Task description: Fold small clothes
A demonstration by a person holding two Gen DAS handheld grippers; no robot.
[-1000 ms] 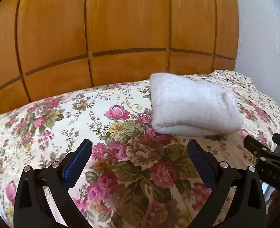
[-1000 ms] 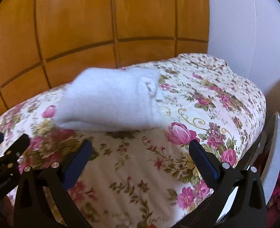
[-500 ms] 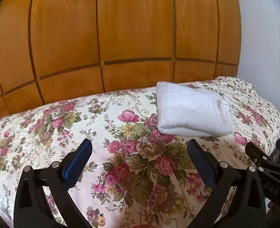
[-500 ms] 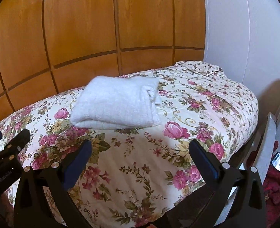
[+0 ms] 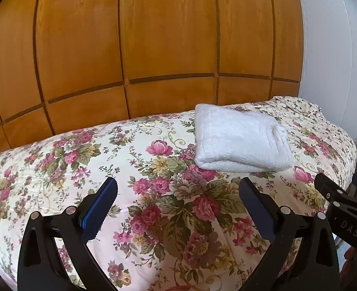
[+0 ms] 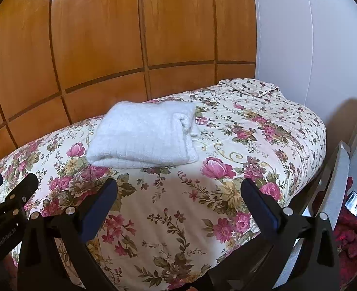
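A fluffy white cloth (image 5: 239, 140) lies folded into a thick rectangle on the floral bedspread (image 5: 105, 160). The right wrist view shows the same white cloth (image 6: 144, 138) toward the left of the bedspread (image 6: 227, 133). My left gripper (image 5: 178, 194) hangs open above the near part of the bed, short of the cloth, with nothing between its blue-padded fingers. My right gripper (image 6: 178, 194) is open too, empty, to the right of the left one and well back from the cloth. Each gripper's black frame shows at the edge of the other's view.
Glossy wooden wardrobe panels (image 5: 154, 48) stand right behind the bed. A white wall (image 6: 311, 36) closes the right side. Beside the bed's right edge stand a pale chair frame (image 6: 336, 181) and red fabric (image 6: 355, 237) on the floor.
Both grippers have drawn back and up from the folded cloth, which stays put; more of the bed and wardrobe is in view now.
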